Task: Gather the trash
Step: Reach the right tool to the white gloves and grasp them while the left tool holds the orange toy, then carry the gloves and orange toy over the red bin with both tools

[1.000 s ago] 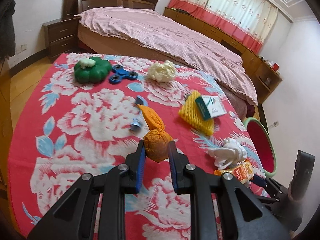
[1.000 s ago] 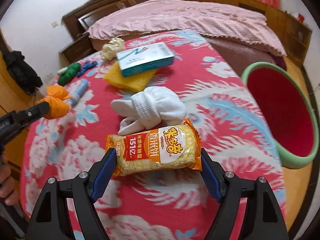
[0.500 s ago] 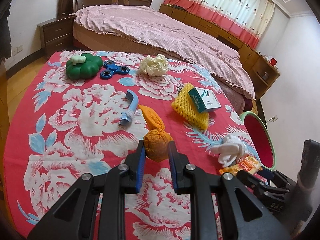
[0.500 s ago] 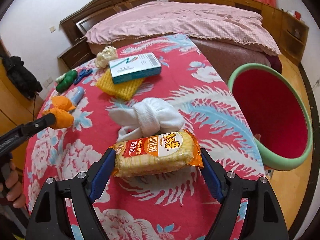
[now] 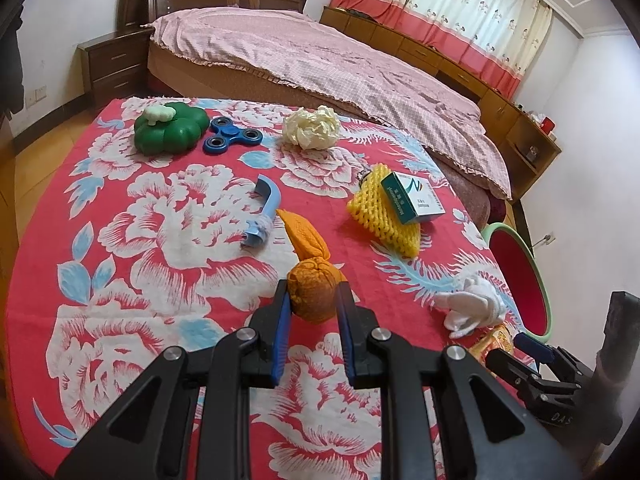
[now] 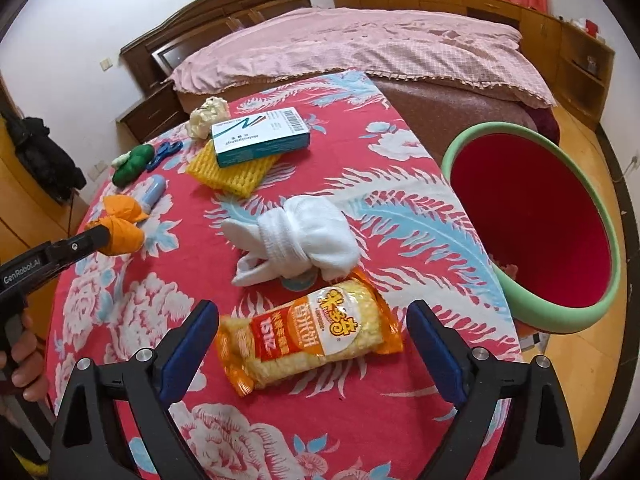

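Observation:
My left gripper (image 5: 311,300) is shut on an orange knotted bag (image 5: 312,290), held just above the red flowered tablecloth (image 5: 160,240); the bag also shows in the right wrist view (image 6: 120,234). My right gripper (image 6: 312,338) is open, its fingers either side of a yellow-orange snack packet (image 6: 312,336) that lies tilted on the cloth. A rolled white sock (image 6: 298,240) lies just beyond the packet. The green bin with a red inside (image 6: 532,224) stands off the table's right edge.
On the cloth lie a yellow foam net (image 5: 380,216) with a white-green box (image 5: 412,198) on it, a crumpled white paper ball (image 5: 312,132), a blue fidget spinner (image 5: 232,140), a green pumpkin-shaped toy (image 5: 168,132) and a light blue curved piece (image 5: 264,212). A bed (image 5: 320,56) stands behind.
My right gripper has opened and the snack packet now lies loose and tilted between its fingers. Both grippers have drawn back a little. The left still holds the orange bag.

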The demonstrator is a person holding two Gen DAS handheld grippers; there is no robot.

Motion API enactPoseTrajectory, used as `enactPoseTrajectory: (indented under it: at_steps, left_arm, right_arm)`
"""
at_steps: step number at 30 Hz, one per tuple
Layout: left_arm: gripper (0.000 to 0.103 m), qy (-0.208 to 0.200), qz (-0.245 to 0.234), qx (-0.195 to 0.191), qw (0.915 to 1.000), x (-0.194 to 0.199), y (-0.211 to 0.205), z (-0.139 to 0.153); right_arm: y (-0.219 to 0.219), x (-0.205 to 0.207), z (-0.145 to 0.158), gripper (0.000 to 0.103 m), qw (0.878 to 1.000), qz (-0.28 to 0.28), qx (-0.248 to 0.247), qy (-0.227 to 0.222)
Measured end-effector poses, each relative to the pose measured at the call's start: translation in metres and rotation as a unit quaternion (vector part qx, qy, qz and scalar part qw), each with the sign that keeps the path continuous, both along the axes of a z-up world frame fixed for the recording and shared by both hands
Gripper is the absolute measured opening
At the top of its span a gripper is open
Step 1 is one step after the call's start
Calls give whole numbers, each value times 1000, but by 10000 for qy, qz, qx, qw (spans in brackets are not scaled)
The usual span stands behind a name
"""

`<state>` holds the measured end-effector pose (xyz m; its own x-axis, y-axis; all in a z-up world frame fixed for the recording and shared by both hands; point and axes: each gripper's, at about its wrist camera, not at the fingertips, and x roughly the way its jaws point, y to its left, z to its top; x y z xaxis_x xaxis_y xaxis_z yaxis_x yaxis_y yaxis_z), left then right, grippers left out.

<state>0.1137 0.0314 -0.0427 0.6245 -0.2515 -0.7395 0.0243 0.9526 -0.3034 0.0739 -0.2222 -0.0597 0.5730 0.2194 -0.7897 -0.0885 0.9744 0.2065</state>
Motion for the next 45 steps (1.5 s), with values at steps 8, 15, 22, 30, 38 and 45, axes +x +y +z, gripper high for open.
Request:
enactPoseTrajectory:
  at_steps: [8,15,22,30,38,45]
  left_arm:
    - [22,5,-30,31,10000,1,-3,0]
    - [22,15,-31,22,10000,1,-3,0]
    - [22,-2,-25,19,10000,1,-5,0]
    - [22,-87,-100,40,9999,-1,-9,6]
    - [22,-154,-191,63,9997,-1,-18,12]
    - [22,-194,-242,56,9995,-2,-22,16]
  right_arm:
    - [11,18,13,95,9983,217,-486,-231]
    - [19,44,2,73,9977,534,-412,115]
    - [14,42,12,32,9987,489,-135,-60]
    - [1,33,46,32,9979,353,272,-477]
    - [-11,30,69,32,9946,363,759,-610]
    - [-13,26,92,32,9930,347,735,-853]
